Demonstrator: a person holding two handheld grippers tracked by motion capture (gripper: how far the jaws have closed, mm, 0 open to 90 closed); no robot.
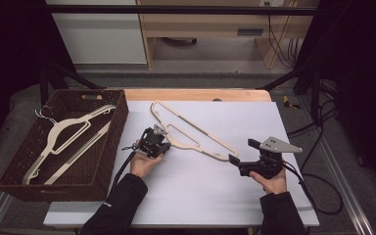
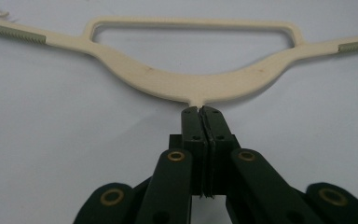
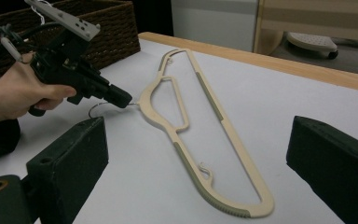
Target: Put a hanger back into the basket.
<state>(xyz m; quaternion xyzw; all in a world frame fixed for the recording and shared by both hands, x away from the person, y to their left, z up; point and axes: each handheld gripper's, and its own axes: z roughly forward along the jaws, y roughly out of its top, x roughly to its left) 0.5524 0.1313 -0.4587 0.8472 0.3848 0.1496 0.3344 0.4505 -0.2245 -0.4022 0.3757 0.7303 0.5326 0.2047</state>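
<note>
A cream clothes hanger (image 1: 196,132) lies flat on the white tabletop (image 1: 200,196), running from far left to near right between the two grippers. The left gripper (image 1: 162,143) sits at the hanger's neck, where the metal hook (image 3: 103,106) leaves the body; in the left gripper view its jaws are pressed together on the short stem at the middle of the hanger (image 2: 191,84), with no gap between them. The person's left hand (image 1: 144,164) holds this gripper low over the tabletop. The right gripper (image 1: 233,159) lies just beside the hanger's near right end; its jaws stand wide apart in the right gripper view and hold nothing, the hanger (image 3: 200,135) lying on the tabletop beyond them. The right hand (image 1: 273,182) grasps it from the near side. At the left edge a dark wicker basket (image 1: 24,161) holds a second cream hanger (image 1: 68,142).
</note>
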